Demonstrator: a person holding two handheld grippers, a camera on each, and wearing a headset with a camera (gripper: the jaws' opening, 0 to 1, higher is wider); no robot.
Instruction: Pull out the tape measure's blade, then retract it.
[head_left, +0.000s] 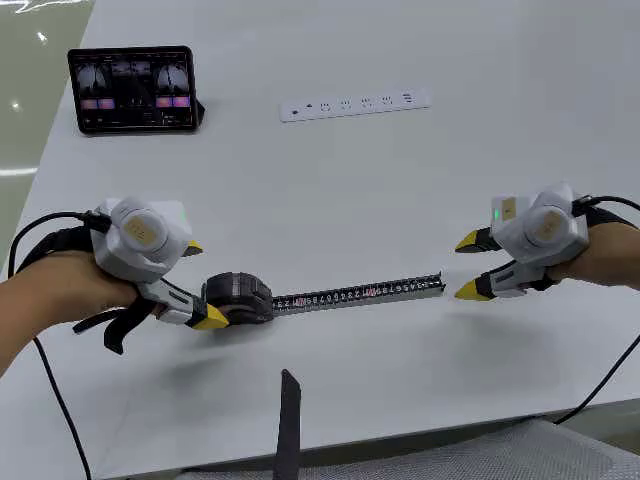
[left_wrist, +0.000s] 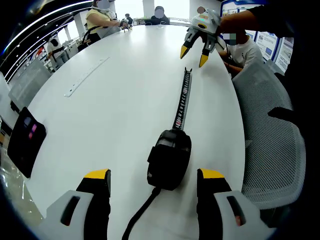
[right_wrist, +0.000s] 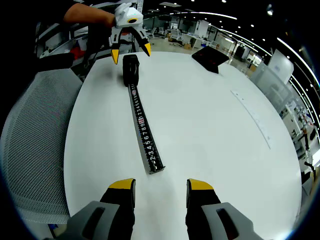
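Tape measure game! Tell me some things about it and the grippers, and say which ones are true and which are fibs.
1. The tape measure's blade is pulled out and lies on the table. True.
2. The right gripper is pinching the end of the blade. False: its jaws are open, and the tip lies just ahead of them, untouched.
3. The tape measure's case is black. True.
4. The left gripper is shut. False: its jaws are open, one on each side of the case.
5. The power strip lies right beside the case. False: it lies far across the table.
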